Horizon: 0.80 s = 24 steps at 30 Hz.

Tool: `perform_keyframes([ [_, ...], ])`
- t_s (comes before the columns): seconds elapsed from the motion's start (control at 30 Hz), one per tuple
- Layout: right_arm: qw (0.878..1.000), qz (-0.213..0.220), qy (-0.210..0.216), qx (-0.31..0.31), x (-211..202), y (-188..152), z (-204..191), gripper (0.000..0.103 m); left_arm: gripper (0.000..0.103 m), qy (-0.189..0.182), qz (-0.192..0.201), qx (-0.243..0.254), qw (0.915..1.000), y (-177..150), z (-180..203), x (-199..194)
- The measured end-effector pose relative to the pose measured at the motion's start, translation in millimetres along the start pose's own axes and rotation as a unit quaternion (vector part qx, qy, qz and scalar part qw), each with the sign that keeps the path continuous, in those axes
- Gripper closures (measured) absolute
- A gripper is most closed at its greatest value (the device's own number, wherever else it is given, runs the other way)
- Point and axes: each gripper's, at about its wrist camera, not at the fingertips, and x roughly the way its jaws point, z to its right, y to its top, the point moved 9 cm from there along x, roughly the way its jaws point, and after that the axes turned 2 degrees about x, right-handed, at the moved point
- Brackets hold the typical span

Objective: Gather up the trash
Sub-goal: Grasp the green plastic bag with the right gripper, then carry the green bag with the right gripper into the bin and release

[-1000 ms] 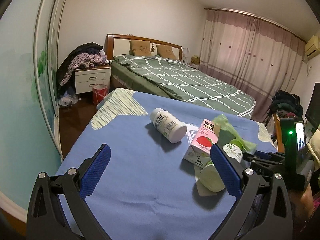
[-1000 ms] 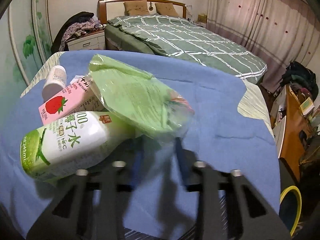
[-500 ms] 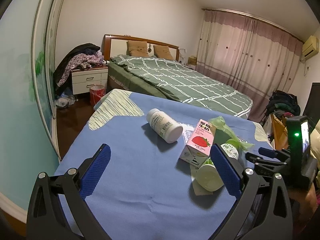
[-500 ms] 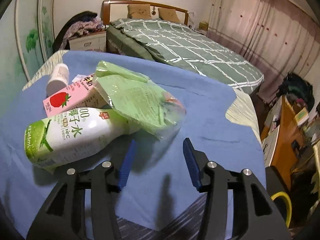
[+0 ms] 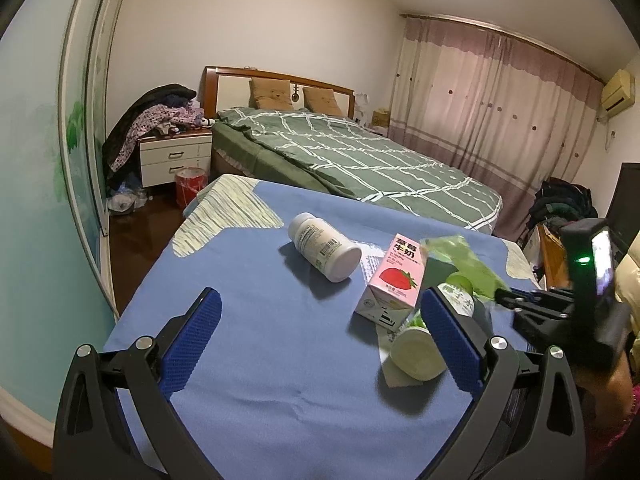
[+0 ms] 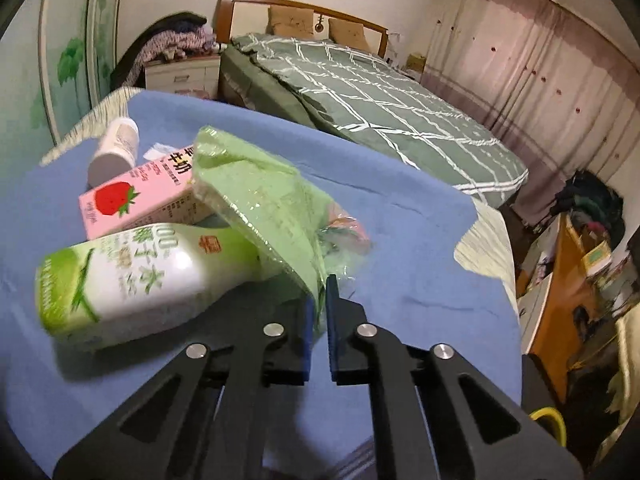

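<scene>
Now, left wrist view: left gripper (image 5: 320, 340) w/ jaws spread wide over blue cloth (image 5: 260, 360), nothing btwn, white pill bottle (image 5: 324, 247), pink milk carton (image 5: 391, 280), right wrist view: right gripper (image 6: 318, 300) clenched on green plastic bag (image 6: 264, 196), bag draped over green-white drink bottle (image 6: 136, 280).

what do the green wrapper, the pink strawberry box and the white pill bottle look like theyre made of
Crinkled green wrapper: thin glossy plastic film, going by its creases, glare and see-through edge. Pink strawberry milk box: printed, probably coated carton, with sharp folded edges. White pill bottle with paper label: opaque, matte, rigid plastic, likely.
</scene>
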Motion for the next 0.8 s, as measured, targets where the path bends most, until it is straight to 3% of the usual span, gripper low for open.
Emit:
perform_keyframes([
  [0.23,0.995,0.036,0.034,0.092,-57.4,-31.5,39.6,0.098,0.005,-0.009,-0.007,0.021,0.9997,-4.9,12.6,1.4],
  [0.43,0.985,0.044,0.025,0.164,-96.2,-70.9,89.6,0.098,0.005,-0.023,-0.021,0.052,0.9981,-12.7,32.8,6.7],
  [0.8,0.954,0.019,-0.084,0.287,-138.5,-187.4,232.4,0.097,0.005,-0.084,-0.094,0.097,0.9873,-31.0,82.8,37.6],
])
